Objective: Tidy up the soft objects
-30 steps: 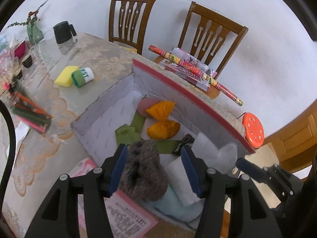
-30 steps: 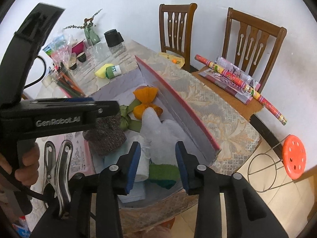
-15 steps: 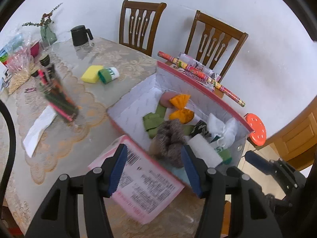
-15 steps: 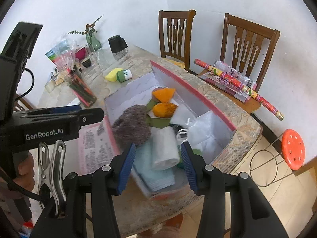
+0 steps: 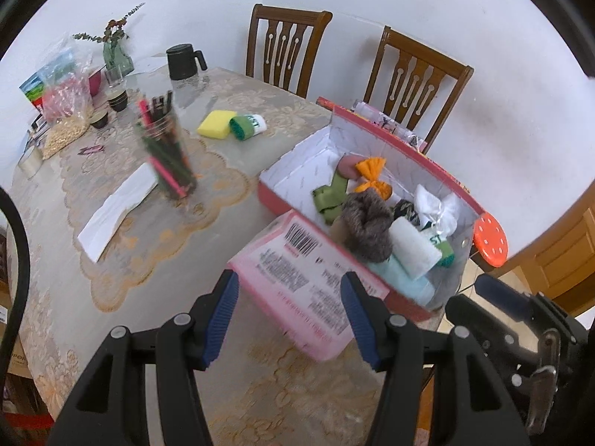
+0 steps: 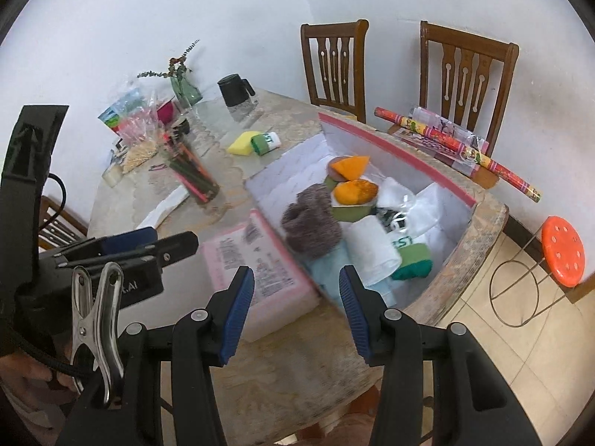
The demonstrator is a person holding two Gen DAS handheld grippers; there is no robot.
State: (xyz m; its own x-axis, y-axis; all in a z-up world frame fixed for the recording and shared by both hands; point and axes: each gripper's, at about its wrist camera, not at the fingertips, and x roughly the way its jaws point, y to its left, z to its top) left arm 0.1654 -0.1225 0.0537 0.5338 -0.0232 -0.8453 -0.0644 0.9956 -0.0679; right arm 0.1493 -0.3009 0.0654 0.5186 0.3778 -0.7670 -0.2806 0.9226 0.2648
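Note:
The red cardboard box (image 5: pixel 305 160) (image 6: pixel 372 148) lies open on the table's right end, its pink printed flap (image 5: pixel 297 282) folded towards me. Inside lie a brown furry piece (image 5: pixel 368 223) (image 6: pixel 310 223), an orange bow (image 5: pixel 372 178) (image 6: pixel 353 178), a green cloth (image 5: pixel 329 197), a white roll (image 5: pixel 412 247) (image 6: pixel 372 249), a white bag (image 5: pixel 435 204) and a pale blue cloth (image 5: pixel 401 275). My left gripper (image 5: pixel 290 319) (image 6: pixel 167 247) hovers open and empty in front of the flap. My right gripper (image 6: pixel 295 312) (image 5: pixel 479 297) hangs open and empty above the box's near corner.
A yellow sponge (image 5: pixel 217 124) and a green-and-white roll (image 5: pixel 247 125) lie mid-table. A glass of pencils (image 5: pixel 167 156), a white paper slip (image 5: pixel 117 208), a black mug (image 5: pixel 184 61) and bags stand to the left. Two wooden chairs and an orange stool (image 5: pixel 491 239) stand beyond.
Both grippers have drawn back and upward from inside the box, leaving the soft items there. The right jaws have widened. More of the table shows.

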